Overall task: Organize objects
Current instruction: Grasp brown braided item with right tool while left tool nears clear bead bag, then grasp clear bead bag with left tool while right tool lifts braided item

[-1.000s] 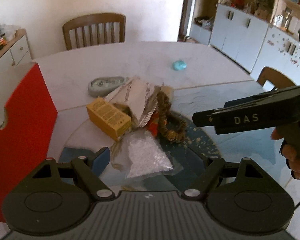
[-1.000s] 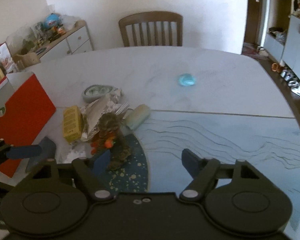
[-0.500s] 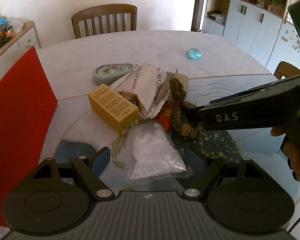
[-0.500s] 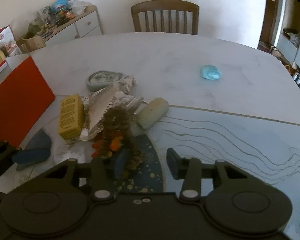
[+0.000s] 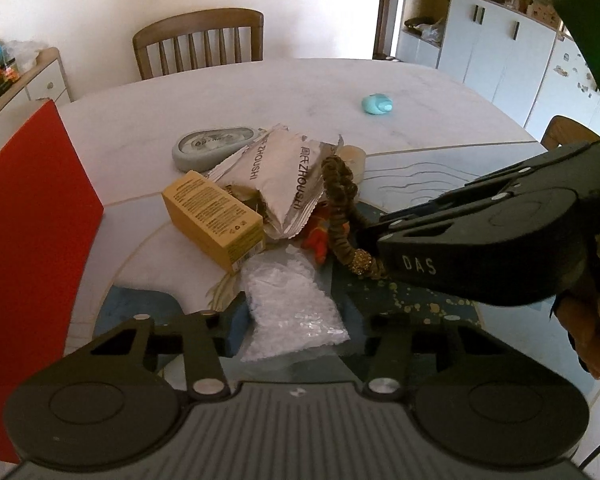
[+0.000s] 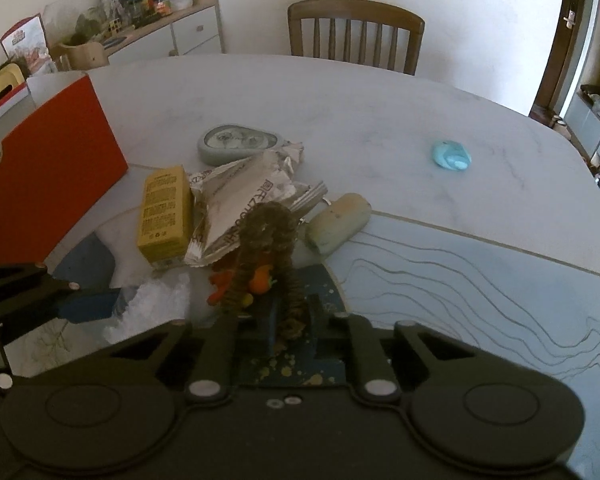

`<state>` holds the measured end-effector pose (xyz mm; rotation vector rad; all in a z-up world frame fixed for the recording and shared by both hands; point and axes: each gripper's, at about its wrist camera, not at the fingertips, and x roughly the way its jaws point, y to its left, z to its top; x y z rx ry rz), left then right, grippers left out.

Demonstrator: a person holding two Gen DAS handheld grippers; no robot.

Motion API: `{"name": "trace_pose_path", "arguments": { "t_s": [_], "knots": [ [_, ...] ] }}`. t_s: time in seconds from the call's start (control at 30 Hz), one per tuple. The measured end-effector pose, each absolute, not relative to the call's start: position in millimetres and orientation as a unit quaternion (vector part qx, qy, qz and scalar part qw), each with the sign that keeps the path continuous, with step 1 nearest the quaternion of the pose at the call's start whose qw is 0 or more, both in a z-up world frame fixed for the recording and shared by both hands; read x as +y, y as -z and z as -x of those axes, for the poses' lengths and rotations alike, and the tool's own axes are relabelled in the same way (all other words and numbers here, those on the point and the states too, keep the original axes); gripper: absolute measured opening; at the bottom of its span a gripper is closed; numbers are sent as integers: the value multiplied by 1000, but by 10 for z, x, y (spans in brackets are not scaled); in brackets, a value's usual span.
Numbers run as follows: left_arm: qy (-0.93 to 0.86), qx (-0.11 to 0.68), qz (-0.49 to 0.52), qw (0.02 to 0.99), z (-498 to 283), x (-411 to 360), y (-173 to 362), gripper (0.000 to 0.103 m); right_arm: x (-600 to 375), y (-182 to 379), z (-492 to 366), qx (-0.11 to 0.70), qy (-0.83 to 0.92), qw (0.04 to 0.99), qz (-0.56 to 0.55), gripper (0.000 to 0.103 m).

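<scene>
Clutter bunched near the red box, far tabletop open

Table [image 6: 380, 112] bare toward its far edge. Left gripper [image 5: 296, 328] has just been closing, clamped on the plastic bag [image 5: 292, 304]; right gripper [image 6: 290, 322] pinches the braided cord [image 6: 268, 248].

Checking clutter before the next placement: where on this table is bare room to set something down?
Bare: the marble between the chair and the grey case, and the wavy-lined stretch right of the beige roll, below the blue disc. Crowded: the pile from the red box past the yellow carton, foil pouch and braided cord.
</scene>
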<state>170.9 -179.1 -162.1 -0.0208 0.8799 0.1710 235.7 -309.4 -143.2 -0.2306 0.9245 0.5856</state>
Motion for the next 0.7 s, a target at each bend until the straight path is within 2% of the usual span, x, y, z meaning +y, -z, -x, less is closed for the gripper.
{"name": "trace_pose_path", "arguments": {
  "t_s": [0.27,0.7],
  "knots": [
    [-79,427,15,901,-1655,-1760,1555,39,-3289,1335,-2387,457,-267,848,36,8],
    [-66,409,85,906,-1335,-1556,1093,37,-3528,747,-2025,418,-276,865,-28,7]
  ]
}}
